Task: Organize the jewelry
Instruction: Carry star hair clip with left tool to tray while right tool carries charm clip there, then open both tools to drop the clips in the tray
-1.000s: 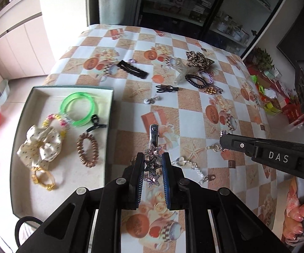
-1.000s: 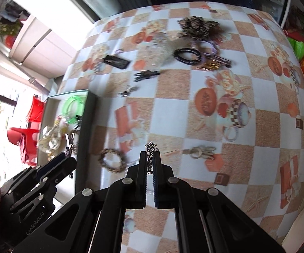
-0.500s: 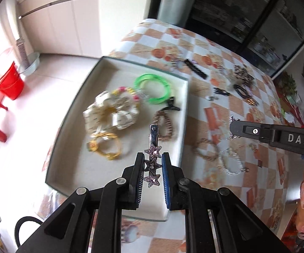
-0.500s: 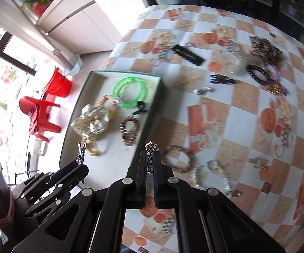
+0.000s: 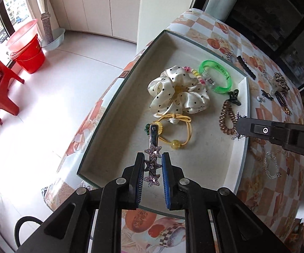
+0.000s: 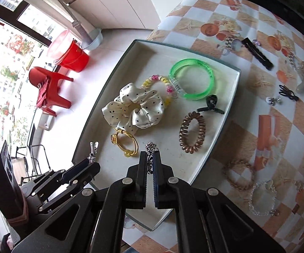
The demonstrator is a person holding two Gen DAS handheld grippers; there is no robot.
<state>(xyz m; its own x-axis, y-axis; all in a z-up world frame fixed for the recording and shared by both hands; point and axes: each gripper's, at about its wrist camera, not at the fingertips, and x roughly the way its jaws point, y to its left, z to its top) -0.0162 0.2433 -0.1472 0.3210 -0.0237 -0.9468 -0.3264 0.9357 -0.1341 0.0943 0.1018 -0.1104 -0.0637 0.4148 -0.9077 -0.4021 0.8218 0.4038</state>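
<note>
My left gripper is shut on a star hair clip, three purple stars on a dark metal bar, hanging over the near part of the white tray. My right gripper is shut on a small dark ornate metal piece above the tray's near end. In the tray lie a polka-dot scrunchie, a green bangle, a brown spiral hair tie, a yellow elastic, a pastel spiral tie and a dark claw clip.
On the checked tablecloth right of the tray lie a black barrette, a bead bracelet, a brown bracelet and several more hair pieces at the far right. The tray overhangs the table edge; floor, red chair and bucket lie left.
Both grippers have travelled left from above the tablecloth to above the tray, each still holding its piece. The tray's contents have not moved.
</note>
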